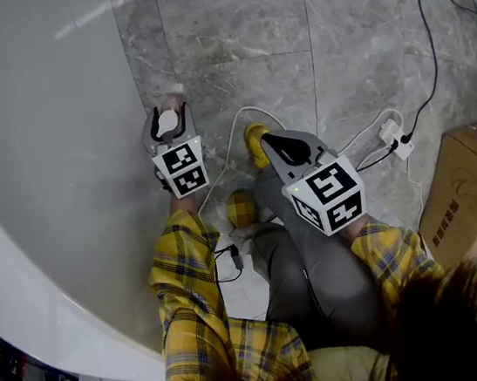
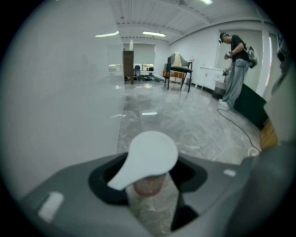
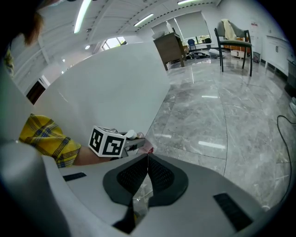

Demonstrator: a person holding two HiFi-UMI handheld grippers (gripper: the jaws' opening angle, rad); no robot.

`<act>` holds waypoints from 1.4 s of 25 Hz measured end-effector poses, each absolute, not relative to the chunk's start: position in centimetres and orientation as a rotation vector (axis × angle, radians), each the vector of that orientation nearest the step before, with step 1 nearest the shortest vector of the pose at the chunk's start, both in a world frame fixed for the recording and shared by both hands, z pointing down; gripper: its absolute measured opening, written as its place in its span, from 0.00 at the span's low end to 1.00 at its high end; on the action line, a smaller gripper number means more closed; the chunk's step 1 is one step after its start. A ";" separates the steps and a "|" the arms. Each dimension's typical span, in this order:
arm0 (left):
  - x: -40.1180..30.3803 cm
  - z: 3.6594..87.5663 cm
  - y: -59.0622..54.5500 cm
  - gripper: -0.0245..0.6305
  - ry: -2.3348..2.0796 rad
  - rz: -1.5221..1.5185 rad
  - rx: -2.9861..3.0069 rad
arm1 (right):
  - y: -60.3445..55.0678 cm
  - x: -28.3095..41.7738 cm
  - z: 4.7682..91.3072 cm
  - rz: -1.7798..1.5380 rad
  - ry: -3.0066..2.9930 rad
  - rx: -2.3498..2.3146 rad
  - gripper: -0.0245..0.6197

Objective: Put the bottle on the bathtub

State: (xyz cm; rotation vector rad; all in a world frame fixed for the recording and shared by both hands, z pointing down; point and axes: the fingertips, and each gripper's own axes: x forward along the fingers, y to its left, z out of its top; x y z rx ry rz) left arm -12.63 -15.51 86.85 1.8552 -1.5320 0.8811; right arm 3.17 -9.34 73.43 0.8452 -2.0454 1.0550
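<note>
Your yellow plaid sleeves [image 1: 185,281] lead out to both grippers, held low over the grey marble floor [image 1: 289,46]. Your right gripper [image 3: 148,159] is clenched. Its ribbed pads meet along one line with nothing between them, and it points down at bare floor just right of your left one.

Your left gripper [image 1: 168,125] has its jaws spread wide, released. The bottle [image 2: 150,157] stands upright between them. It has a broad white pump cap, a pink neck and a clear body, and dark space shows beside it on the right. No view shows whether its base rests on the floor.

The bottle is low down at the foot of the white bathtub [image 1: 42,169], just beside the curved outer wall and not up on the rim.

To your right, a white power strip [image 1: 394,139] lies on the floor with cables running from it. A cardboard box [image 1: 467,188] sits beyond that.

Far across the room a dark chair [image 2: 178,69] stands by the wall. A person [image 2: 233,69] is bent over something near it.
</note>
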 end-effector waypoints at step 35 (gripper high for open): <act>-12.3 68.7 -16.0 0.41 -1.617 0.781 1.869 | -10.3 1.3 59.5 0.981 -2.136 0.878 0.06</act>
